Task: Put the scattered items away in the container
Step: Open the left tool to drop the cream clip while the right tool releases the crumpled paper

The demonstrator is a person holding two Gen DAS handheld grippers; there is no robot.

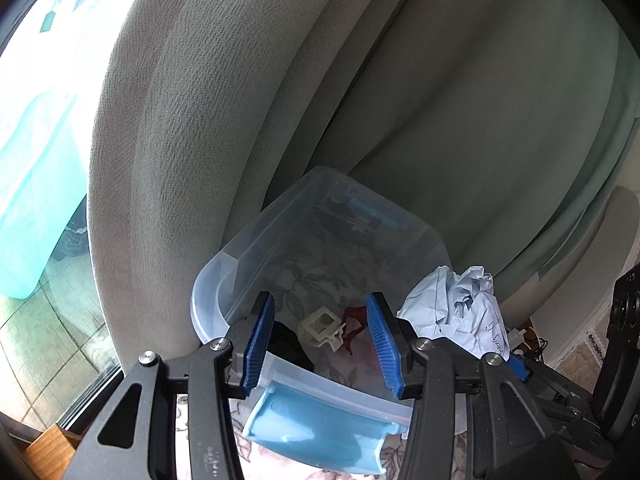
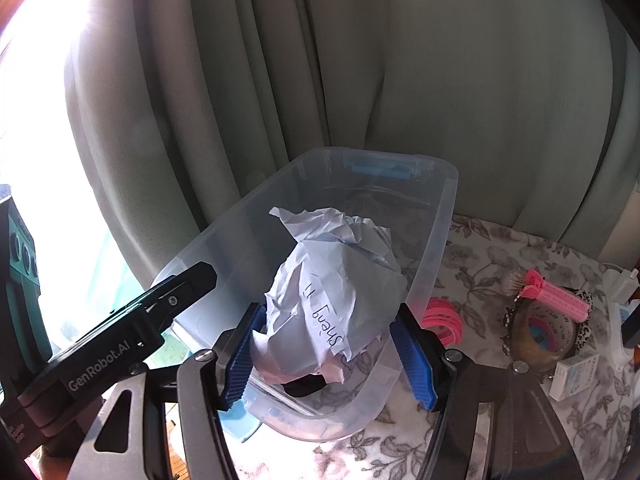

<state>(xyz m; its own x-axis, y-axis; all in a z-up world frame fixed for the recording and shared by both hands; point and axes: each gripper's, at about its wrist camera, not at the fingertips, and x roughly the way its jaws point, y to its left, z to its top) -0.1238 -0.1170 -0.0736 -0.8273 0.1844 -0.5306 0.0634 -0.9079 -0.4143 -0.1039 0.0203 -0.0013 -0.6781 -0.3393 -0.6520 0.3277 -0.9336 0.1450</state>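
Between your right gripper's (image 2: 328, 354) blue ribbed pads (image 2: 414, 364) sits the paper ball (image 2: 336, 288), pinched on both sides and hanging over the near end of the bin (image 2: 436, 240). It is pale blue-white, sharply creased, with handwriting across one face. The bin is clear, soft-cornered plastic with a light blue latch (image 1: 320, 436) at its near end, standing on a floral cloth (image 2: 500, 248) against grey-green curtains (image 2: 440, 80).

Your left gripper (image 1: 320, 348) hangs wide and empty over the bin's near rim, touching nothing you can see. Below it, on the bin floor, lie a small cream plastic frame (image 1: 320, 328), a dark red piece (image 1: 354, 320) beside it, and something black (image 1: 286, 344) at the near wall.

Outside the bin, to its right, lie pink bands (image 2: 442, 322), a pink ridged roller (image 2: 556, 292), a tape roll (image 2: 540, 332) and a small white box (image 2: 572, 374).
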